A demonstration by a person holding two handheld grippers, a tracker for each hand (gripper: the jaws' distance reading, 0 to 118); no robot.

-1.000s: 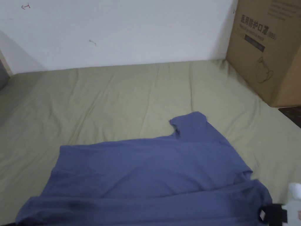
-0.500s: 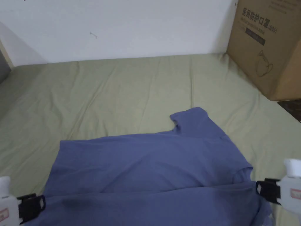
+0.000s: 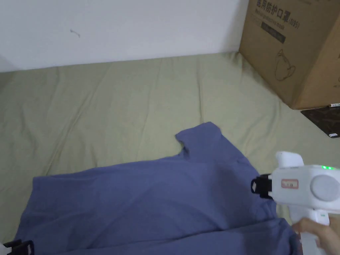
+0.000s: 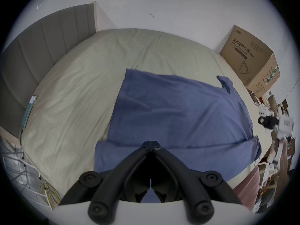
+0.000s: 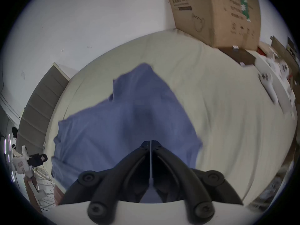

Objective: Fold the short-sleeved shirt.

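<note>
Shirt (image 3: 149, 196): soft matt blue cloth, lightly creased, spread ahead of both sets of jaws. Bedsheet (image 3: 116, 109) under it: matt olive cloth w/ long wrinkles. Right gripper (image 3: 257, 186): smooth white plastic body, slight sheen; jaws matt black plastic. Cardboard box (image 3: 292, 49) beyond: plain brown, dull, printed. Wall (image 3: 132, 26): matt white paint.

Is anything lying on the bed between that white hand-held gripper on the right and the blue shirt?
Nothing visible. The right hand-held gripper is at the blue short-sleeved shirt, with no object between them; the jaws look closed together.
</note>
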